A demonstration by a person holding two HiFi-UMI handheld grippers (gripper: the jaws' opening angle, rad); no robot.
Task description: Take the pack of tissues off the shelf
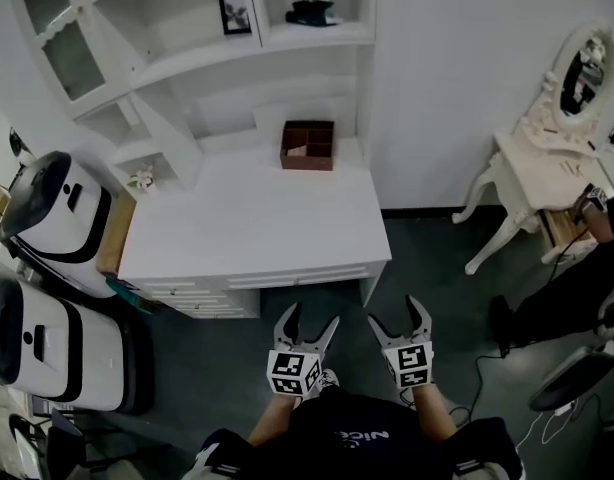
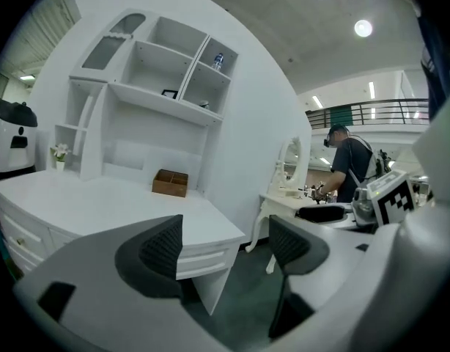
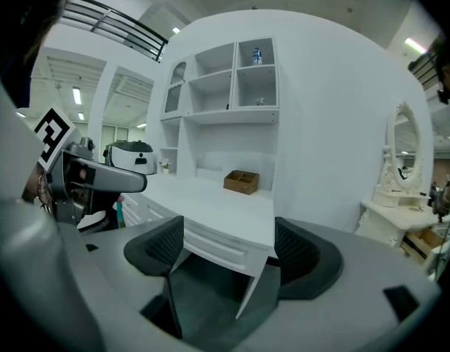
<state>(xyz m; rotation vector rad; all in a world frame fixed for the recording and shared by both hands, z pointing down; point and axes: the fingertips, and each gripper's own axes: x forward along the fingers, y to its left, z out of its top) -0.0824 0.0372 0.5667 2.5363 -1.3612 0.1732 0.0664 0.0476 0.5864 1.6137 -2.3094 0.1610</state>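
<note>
Tissue pack (image 1: 312,12), probably, sits shelved; left tongs (image 1: 310,318), right tongs (image 1: 397,313) gape low.

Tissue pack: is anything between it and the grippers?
Nothing visible. The pack lies in an open shelf compartment; the left gripper and right gripper hover open before the desk; the brown box sits lower.

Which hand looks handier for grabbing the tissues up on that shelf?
Left, narrowly. Both tongs are open, empty and short of the desk, but the tissues sit straight ahead of the left tongs; the right tongs stand off to the side.
</note>
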